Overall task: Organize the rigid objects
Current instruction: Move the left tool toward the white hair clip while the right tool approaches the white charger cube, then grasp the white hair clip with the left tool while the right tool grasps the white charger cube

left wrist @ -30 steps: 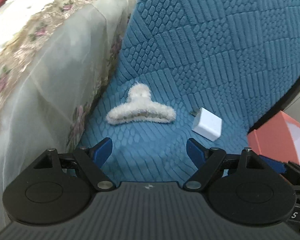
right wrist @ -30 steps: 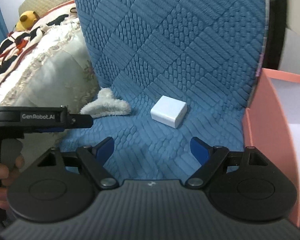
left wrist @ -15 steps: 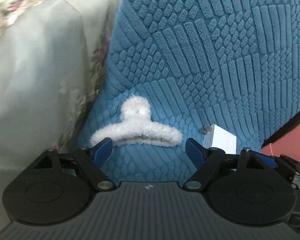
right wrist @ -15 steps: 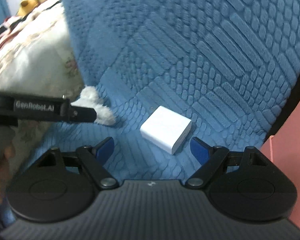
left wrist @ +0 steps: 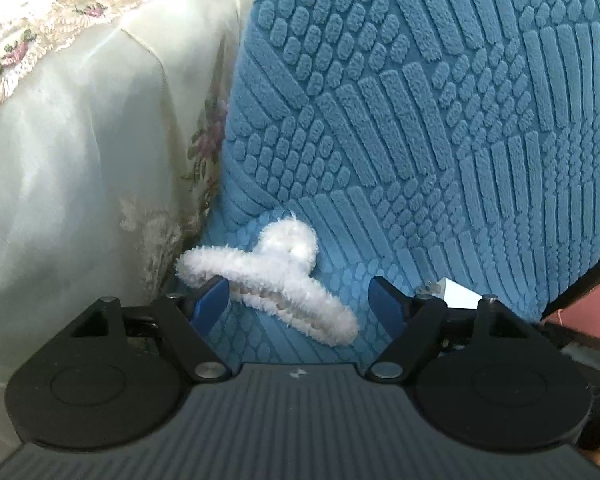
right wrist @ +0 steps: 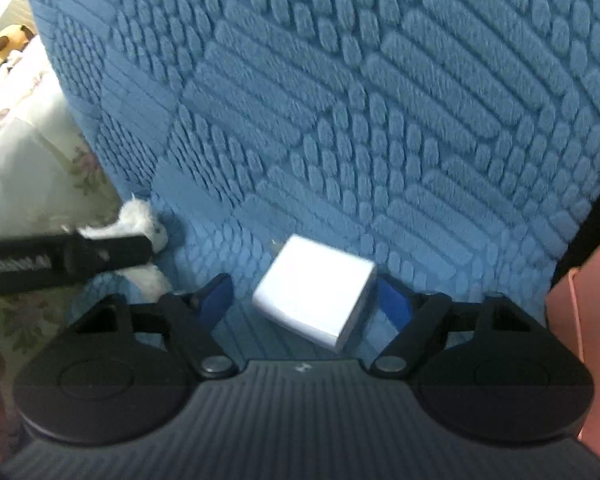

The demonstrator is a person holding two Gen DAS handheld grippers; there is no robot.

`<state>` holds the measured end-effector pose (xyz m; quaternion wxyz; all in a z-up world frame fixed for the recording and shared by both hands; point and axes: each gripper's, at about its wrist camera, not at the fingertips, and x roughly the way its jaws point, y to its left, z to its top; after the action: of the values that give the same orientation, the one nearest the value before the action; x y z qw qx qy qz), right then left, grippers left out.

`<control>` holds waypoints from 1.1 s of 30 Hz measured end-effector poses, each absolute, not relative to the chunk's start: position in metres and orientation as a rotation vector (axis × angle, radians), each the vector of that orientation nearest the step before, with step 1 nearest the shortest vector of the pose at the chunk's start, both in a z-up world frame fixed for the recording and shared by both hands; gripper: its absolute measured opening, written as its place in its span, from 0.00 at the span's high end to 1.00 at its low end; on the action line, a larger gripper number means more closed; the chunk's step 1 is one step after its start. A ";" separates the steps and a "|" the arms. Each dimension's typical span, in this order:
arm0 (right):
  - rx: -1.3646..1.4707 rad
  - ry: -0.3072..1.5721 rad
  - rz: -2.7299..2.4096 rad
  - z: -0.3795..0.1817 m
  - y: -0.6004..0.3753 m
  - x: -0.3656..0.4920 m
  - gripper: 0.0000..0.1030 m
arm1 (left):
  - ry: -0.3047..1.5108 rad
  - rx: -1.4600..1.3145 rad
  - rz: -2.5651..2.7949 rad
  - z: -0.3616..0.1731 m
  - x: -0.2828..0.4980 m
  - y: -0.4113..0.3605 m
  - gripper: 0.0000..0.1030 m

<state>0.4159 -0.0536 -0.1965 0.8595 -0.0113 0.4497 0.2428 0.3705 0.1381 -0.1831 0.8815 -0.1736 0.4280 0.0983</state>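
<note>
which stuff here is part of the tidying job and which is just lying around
Part of the job:
- fluffy white claw hair clip, between the closing left gripper jaws
- white square plastic charger, between the closing right gripper jaws
- pink box

Just lying about:
- blue textured plush cushion
- cream floral bedcover
- yellow plush toy

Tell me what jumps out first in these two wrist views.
The fluffy white hair claw lies on the blue textured cushion between the closing left gripper fingers, not yet pinched. The white charger block sits between the closing right gripper fingers, with a pink box at the right edge.
</note>
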 end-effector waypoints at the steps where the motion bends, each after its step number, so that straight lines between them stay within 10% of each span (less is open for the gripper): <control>1: -0.027 0.930 0.507 -0.196 -0.055 0.415 0.27 | 0.891 -0.360 0.205 -0.183 0.371 0.138 0.22; 33: -0.172 0.960 0.423 -0.154 -0.105 0.385 0.44 | 0.766 -0.195 0.125 -0.137 0.361 0.135 0.42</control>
<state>0.3847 -0.1050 -0.1538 0.8621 -0.0820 0.4576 0.2016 0.3609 0.1347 -0.1373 0.9210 -0.0947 0.3728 0.0610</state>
